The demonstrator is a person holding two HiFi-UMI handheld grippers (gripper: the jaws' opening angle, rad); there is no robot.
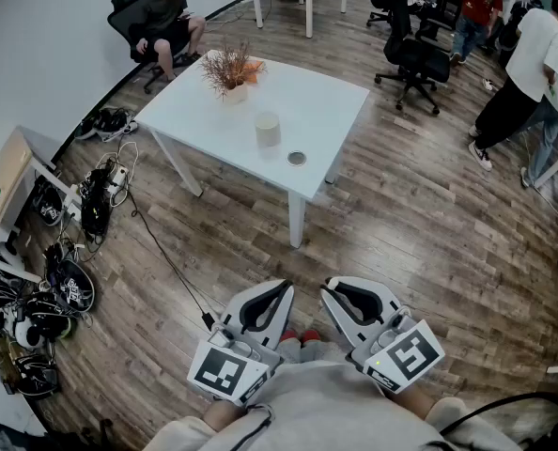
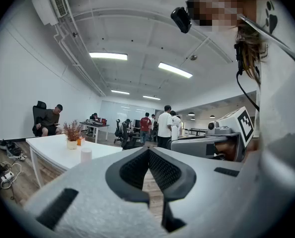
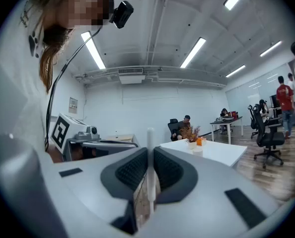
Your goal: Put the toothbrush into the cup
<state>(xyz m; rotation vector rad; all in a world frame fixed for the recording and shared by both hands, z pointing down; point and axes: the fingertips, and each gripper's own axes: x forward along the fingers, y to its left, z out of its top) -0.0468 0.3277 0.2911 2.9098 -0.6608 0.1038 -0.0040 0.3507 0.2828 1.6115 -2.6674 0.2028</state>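
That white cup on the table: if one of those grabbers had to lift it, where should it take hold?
Probably the rim, from straight above, one jaw inside and one outside. The cup stands upright, shows no handle, and nothing crowds it. Use the left gripper, which is shut and empty; the right gripper is holding the toothbrush.

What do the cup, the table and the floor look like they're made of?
Cup: off-white, matte, likely ceramic or plastic; too small to tell.
Table: smooth white top, probably laminate or painted board.
Floor: brown planks with visible grain, wood or wood-look vinyl.
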